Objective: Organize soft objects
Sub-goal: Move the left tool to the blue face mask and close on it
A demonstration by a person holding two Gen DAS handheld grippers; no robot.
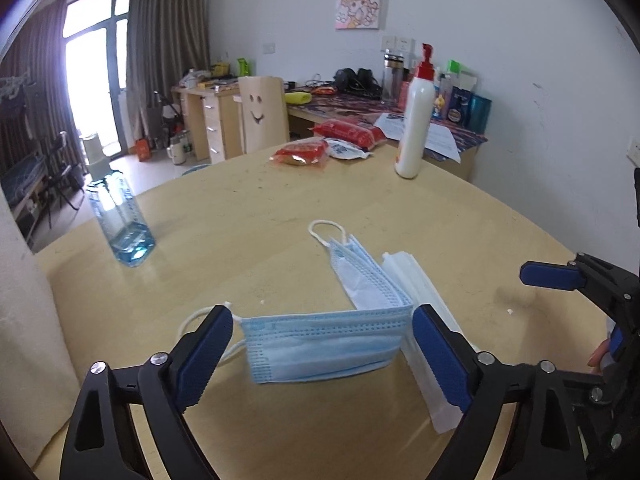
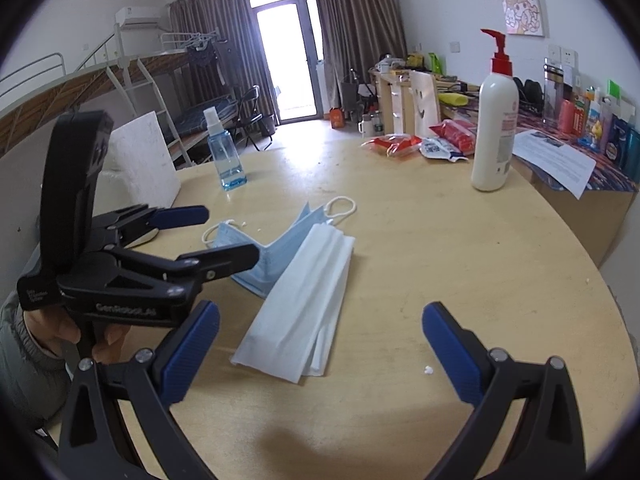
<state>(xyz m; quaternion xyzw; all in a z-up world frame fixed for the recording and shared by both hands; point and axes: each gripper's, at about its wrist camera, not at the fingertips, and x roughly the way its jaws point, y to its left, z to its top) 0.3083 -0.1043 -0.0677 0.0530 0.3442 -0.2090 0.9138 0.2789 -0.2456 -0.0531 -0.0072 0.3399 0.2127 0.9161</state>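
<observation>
A blue face mask [image 1: 320, 348] lies on the round wooden table [image 1: 260, 208], and my left gripper [image 1: 322, 318] stands open around it, one blue pad at each short end. I cannot tell whether the pads touch it. A second blue mask [image 1: 368, 276] lies angled behind it, beside a stack of white masks [image 1: 416, 284]. In the right wrist view my right gripper [image 2: 320, 312] is open just above the near end of the white masks [image 2: 304, 300]. The left gripper [image 2: 224, 236] reaches in from the left over the blue masks [image 2: 288, 240]. A hand [image 2: 60, 332] holds it.
A blue spray bottle [image 1: 120, 220] stands at the left, and a white foam board [image 2: 140, 160] leans at the table's left edge. At the far side are a white pump bottle [image 1: 416, 120] and red snack packets [image 1: 300, 154]. A cluttered desk [image 1: 440, 136] adjoins the table behind.
</observation>
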